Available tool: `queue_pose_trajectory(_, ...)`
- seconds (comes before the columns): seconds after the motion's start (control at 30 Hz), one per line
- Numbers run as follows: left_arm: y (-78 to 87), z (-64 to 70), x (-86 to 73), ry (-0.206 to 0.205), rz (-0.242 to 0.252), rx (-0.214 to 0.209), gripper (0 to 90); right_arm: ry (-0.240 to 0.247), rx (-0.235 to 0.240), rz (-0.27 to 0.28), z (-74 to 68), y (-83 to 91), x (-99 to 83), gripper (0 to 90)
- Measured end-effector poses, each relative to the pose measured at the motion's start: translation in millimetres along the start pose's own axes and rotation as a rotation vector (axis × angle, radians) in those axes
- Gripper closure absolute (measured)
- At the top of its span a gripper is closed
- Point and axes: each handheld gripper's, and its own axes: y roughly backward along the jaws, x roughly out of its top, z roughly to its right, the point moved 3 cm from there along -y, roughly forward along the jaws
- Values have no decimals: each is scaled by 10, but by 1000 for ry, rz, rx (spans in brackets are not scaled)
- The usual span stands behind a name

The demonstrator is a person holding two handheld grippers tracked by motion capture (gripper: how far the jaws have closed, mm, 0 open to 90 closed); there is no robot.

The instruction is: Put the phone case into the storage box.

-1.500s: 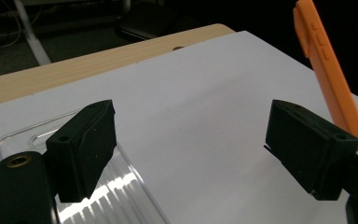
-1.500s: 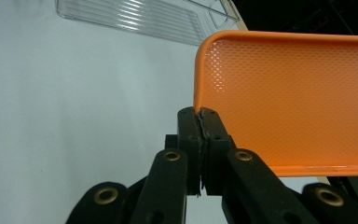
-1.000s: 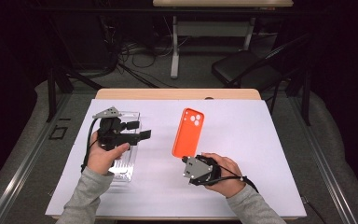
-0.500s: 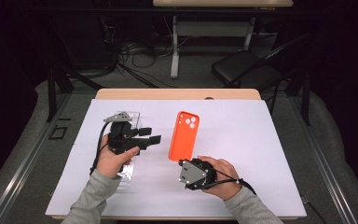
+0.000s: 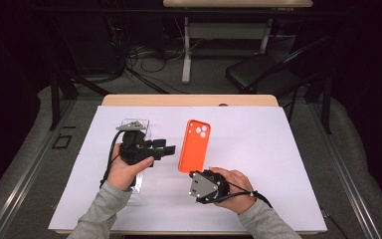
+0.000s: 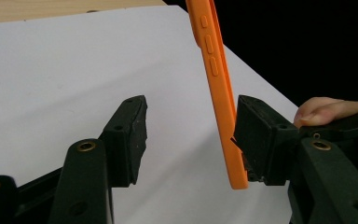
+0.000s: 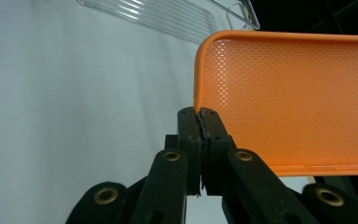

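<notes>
Here right gripper [image 7: 200,140] pinches the bottom edge of the orange case [image 5: 194,145], lifted off the white mat [image 5: 278,149], while left gripper [image 6: 186,135], spread, straddles the case's side.

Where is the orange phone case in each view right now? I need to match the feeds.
High view: the orange phone case is at table centre, its near end at the right gripper.
Left gripper view: upper centre-right, seen edge-on with the side buttons facing the camera, between the open jaws.
Right gripper view: upper right, inner side showing, its edge pinched in the shut jaws.
Shared landmark: the white table cover.
</notes>
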Motion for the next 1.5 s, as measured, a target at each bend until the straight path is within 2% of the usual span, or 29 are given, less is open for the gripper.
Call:
queue_pose_trajectory(0.27,-48,72,84,10,-2,-40,481,2,0,2,9,-3,1,889)
queue_pose_trajectory(0.67,-235,107,138,30,-35,-42,535,-9,3,-8,-14,-2,0,889)
queue_pose_trajectory(0.8,-287,111,130,39,-49,-39,545,-3,8,12,-23,-20,4,889)
queue_pose_trajectory(0.87,-305,109,124,44,-50,-40,549,4,9,-6,-28,-10,6,889)
queue_pose_trajectory(1.0,-324,108,111,54,-57,-49,562,20,10,7,-32,-23,22,889)
queue_pose_trajectory(1.1,-327,96,102,55,-55,-51,587,19,12,6,-49,-24,27,889)
queue_pose_trajectory(1.13,-329,93,99,58,-56,-52,595,2,15,-5,-65,-17,25,889)
queue_pose_trajectory(1.2,-335,85,94,58,-60,-58,608,0,15,14,-80,-33,30,889)
queue_pose_trajectory(1.27,-344,78,83,58,-68,-60,614,21,16,2,-79,-27,33,889)
queue_pose_trajectory(1.3,-344,78,83,58,-68,-60,620,16,15,-3,-89,-26,33,889)
queue_pose_trajectory(1.37,-363,68,67,75,-72,-60,624,16,18,-1,-102,-31,39,889)
queue_pose_trajectory(1.43,-366,62,63,83,-77,-61,638,35,23,-9,-104,-32,39,889)
queue_pose_trajectory(1.5,-371,52,56,97,-90,-64,650,26,25,-9,-118,-34,42,888)
